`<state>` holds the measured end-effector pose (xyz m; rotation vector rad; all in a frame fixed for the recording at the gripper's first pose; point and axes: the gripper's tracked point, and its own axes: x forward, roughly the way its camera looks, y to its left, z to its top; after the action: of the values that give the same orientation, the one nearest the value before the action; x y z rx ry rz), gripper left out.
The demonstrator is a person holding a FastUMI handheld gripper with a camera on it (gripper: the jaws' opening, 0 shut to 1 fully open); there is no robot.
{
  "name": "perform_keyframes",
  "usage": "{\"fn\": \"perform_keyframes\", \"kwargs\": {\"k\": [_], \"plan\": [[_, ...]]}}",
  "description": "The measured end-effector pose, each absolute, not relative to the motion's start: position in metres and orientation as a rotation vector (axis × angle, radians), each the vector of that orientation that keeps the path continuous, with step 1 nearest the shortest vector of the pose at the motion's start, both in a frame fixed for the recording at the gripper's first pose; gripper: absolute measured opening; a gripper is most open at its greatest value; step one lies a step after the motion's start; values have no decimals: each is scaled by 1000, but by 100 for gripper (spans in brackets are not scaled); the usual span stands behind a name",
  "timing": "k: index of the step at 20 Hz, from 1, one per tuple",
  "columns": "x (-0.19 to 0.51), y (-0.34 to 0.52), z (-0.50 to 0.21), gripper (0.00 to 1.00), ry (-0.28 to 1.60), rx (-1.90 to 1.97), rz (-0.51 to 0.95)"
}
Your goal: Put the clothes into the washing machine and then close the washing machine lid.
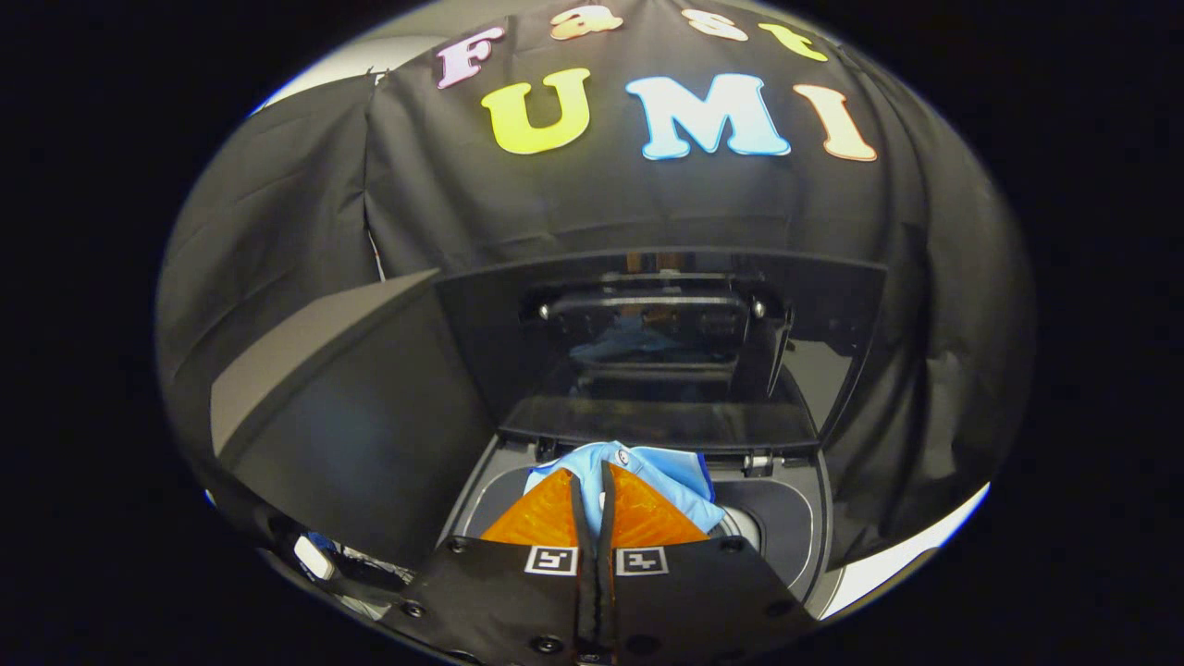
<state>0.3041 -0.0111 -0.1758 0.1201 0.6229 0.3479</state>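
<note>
The fingers (pixel 592 481) are pinched nearly together on a light blue garment (pixel 661 472), held above the washing machine (pixel 814 536) opening. The lid (pixel 666 342) stands raised just beyond. No readable label shows.

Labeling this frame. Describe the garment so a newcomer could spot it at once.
Find the washer with its lid raised against the black cloth wall. Over its opening, the gripper is shut on a bunched cloth. It is light blue, the only soft pale thing among the dark hard parts.
</note>
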Motion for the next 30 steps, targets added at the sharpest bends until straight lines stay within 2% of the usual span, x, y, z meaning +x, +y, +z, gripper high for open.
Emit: {"fn": "perform_keyframes", "kwargs": {"k": [12, 17, 23, 25, 29, 30], "plan": [[304, -12, -308, 1, 928, 168, 166], [293, -8, -319, 1, 1002, 186, 129], [294, -11, -321, 1, 996, 184, 122], [294, -16, -325, 5, 1009, 174, 95], [291, -19, -326, 97, 1032, 155, 74], [291, -18, -323, 98, 1030, 166, 79]]}}
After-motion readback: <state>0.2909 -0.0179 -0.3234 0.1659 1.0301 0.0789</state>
